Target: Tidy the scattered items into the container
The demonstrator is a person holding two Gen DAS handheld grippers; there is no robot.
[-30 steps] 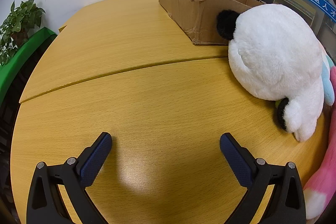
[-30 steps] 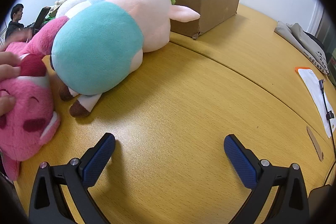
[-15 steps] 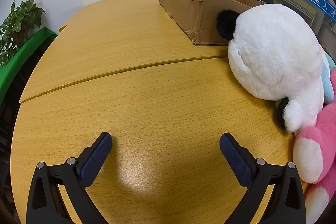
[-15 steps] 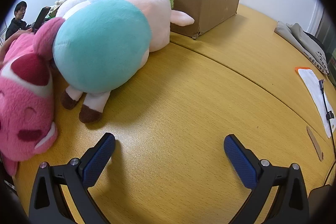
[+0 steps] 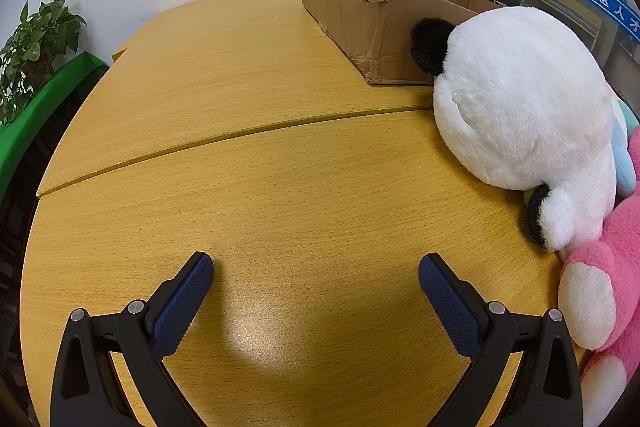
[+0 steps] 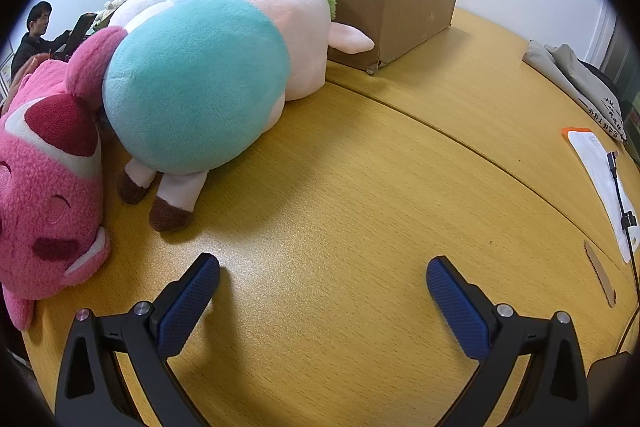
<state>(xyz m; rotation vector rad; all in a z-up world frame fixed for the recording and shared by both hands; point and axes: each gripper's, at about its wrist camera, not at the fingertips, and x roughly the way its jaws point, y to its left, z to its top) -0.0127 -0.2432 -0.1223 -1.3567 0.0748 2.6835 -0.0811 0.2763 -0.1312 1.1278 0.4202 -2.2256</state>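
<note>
The left gripper (image 5: pixel 316 279) hovered low over bare wood, its blue pads spread wide and holding nothing. The right gripper (image 6: pixel 323 283) was likewise spread and empty above the yellow wooden worktop (image 6: pixel 360 187).

Three plush toys lay bunched together on the worktop, none yet in the container. A white panda plush (image 5: pixel 520 107) lay touching the near wall of the cardboard box (image 5: pixel 360 23). Beside it lay a teal-and-pink plush animal (image 6: pixel 200 83) with brown hooves, its head towards the box. A pink bear plush (image 6: pixel 44 187) lay against that one, nearest the worktop's front edge.

There was one open cardboard box, standing towards the far edge of the worktop. Papers (image 6: pixel 600 167) and a folded cloth bag (image 6: pixel 572 79) sat along the right edge.

The step in hand looked like choosing a first toy. These plushes appeared bulky and soft, so a deep pinch on a limb or ear would likely hold better than a bite at the rounded body. Lifting the outermost one first would probably avoid dragging its neighbours.
</note>
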